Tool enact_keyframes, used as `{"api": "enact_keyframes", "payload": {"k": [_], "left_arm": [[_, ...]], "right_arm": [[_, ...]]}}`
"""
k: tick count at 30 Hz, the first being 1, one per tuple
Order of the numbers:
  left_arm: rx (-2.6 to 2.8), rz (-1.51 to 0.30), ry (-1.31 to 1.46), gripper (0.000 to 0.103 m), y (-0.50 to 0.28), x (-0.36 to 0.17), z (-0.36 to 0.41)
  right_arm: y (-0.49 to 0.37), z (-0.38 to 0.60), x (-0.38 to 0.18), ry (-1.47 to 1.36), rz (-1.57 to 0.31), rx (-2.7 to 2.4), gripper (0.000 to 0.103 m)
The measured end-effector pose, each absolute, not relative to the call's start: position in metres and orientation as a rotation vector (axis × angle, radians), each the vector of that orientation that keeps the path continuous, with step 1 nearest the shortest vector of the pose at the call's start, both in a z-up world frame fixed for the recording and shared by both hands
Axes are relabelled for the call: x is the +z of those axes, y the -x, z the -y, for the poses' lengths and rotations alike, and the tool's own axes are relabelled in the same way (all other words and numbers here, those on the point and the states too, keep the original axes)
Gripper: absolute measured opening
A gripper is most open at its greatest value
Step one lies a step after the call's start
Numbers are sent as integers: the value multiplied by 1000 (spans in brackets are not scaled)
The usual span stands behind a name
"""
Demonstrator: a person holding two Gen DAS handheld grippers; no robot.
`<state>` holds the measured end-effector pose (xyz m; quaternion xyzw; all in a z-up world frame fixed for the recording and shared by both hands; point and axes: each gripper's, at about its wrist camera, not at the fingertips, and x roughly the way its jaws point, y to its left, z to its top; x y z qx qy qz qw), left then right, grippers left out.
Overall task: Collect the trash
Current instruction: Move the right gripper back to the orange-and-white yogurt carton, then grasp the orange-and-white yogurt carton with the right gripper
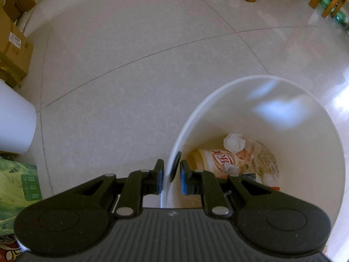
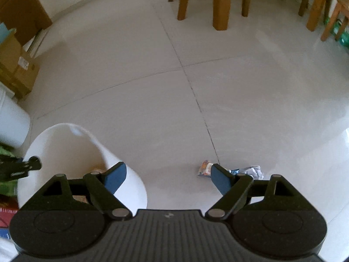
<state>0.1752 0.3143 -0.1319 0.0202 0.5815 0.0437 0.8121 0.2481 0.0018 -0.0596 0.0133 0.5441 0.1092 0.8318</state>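
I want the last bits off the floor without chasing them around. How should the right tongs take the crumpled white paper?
Come from above. The crumpled white paper lies low on the floor tiles, beside a colourful wrapper. Straddle its bunched middle with the right tongs, open now, and pinch the raised folds.

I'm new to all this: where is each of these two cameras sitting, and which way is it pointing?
Left wrist: sits on the left gripper, looking steeply down; its fingers clamp the rim of the white bin, with a noodle cup and a tissue ball inside.
Right wrist: sits on the right gripper, looking steeply down at the tiled floor; its jaws stand open and empty, wrappers beyond.
Shared: the bin, the floor, the wooden furniture legs.
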Motion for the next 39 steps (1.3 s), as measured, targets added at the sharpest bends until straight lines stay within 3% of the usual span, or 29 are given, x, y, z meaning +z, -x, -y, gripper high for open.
{"api": "enact_keyframes", "payload": {"k": [10,21,34,39], "left_arm": [[94,-1248,-34,13,-177,-132,-316],[88,-1252,-30,13,-177,-133,-317],[84,-1256,-31,13,-179,-132,-318],[85,-1256,-34,13,-179,-132,-317]], "right_arm": [[-298,61,-149,-179,-1164,261,90],[-314,34,-268,307,-1242,359,90],[-337,25,-335,407,-1317,333,88],[-344,27,-343,357,-1325,308,71]]}}
